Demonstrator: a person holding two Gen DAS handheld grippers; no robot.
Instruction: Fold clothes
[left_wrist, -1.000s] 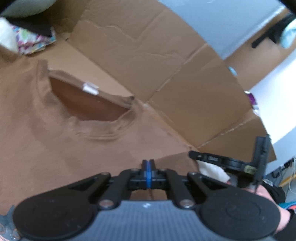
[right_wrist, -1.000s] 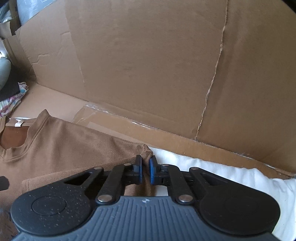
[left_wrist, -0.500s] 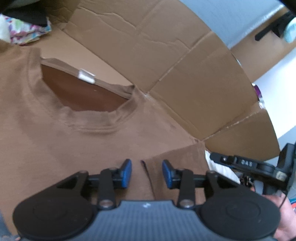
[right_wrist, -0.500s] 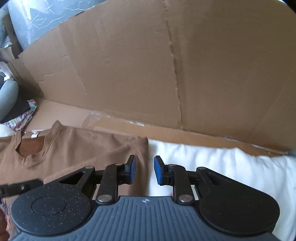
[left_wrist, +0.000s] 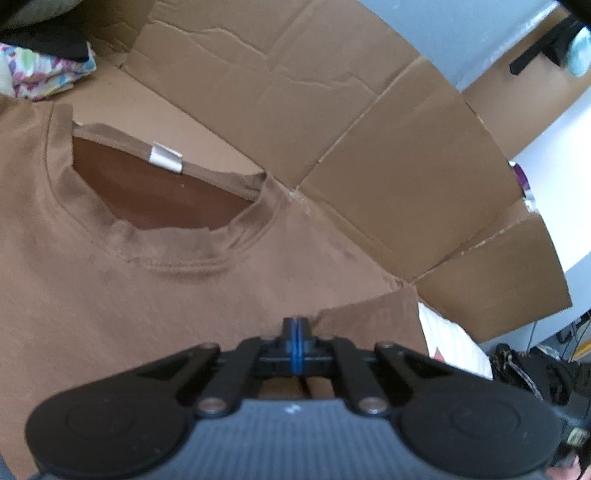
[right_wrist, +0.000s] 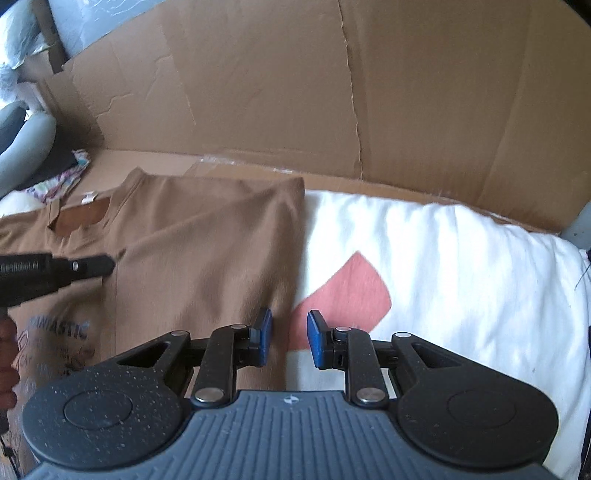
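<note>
Folding of the brown T-shirt (right_wrist: 207, 236) is partway: its sleeve side lies turned in, at ten o'clock from the white garment (right_wrist: 443, 266). Left tongs (left_wrist: 295, 341) are closed at the fold's edge, though whether they pinch cloth is unclear; right tongs (right_wrist: 289, 338) stand parted and empty over the shirt's side edge. Next, that edge likely needs pinching.

Creased cardboard panels (right_wrist: 295, 92) stand along the far edge. A grey cushion (right_wrist: 22, 147) sits at the left edge. A dark bag (left_wrist: 532, 373) is at the right.

T-shirt (right_wrist: 207, 251) lies on cardboard (right_wrist: 332, 92), left of cloth (right_wrist: 461, 258).
</note>
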